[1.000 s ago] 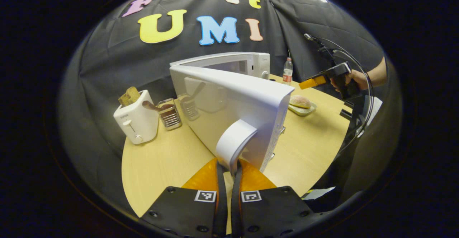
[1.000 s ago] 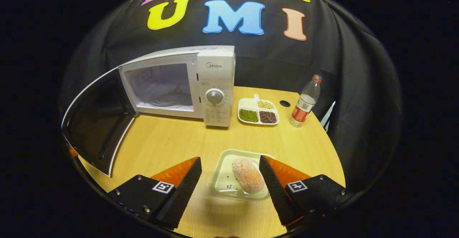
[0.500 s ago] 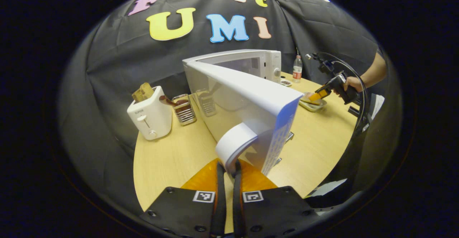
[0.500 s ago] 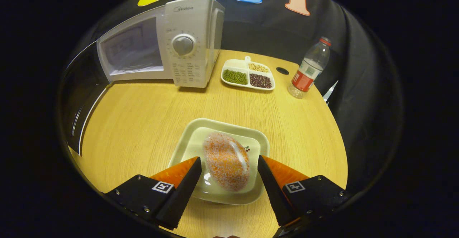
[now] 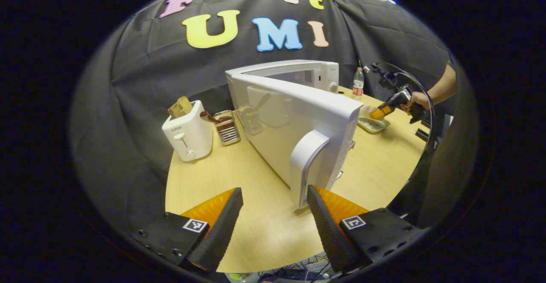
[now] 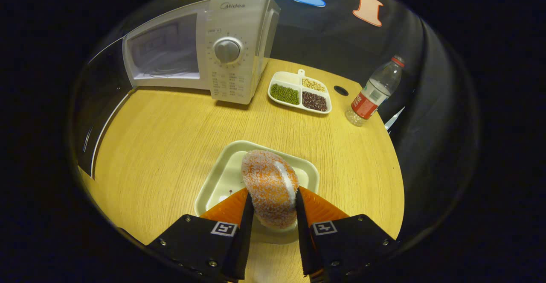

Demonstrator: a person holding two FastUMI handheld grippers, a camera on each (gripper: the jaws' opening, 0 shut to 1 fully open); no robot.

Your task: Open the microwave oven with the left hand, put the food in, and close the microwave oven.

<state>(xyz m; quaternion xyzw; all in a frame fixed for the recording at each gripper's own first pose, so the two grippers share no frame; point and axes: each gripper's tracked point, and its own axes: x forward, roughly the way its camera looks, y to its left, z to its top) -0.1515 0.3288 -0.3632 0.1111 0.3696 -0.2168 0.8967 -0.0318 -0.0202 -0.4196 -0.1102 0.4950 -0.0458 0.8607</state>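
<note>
The right gripper (image 6: 273,208) has its jaws closed on the food (image 6: 270,185), a crumb-coated bun, one finger pressing each flank near its close end, over the pale tray (image 6: 217,176) on the desk (image 6: 162,133). The bun looks light and soft, with a loose crumb coat, so a gentle squeeze across the middle of its flanks seems best; a hard pinch could dent it or shed crumbs. Ahead and to the left of these jaws stands the microwave oven (image 6: 200,48), its cavity exposed, with a divided dish of beans (image 6: 300,95) and a water bottle (image 6: 373,93) ahead to the right. The left gripper (image 5: 273,221) holds its jaws wide apart and empty; the door handle (image 5: 308,161) stands just ahead of the right finger, on the swung-out door (image 5: 290,121). A toaster (image 5: 187,133) and a wire caddy (image 5: 228,127) sit farther ahead on the left.
</note>
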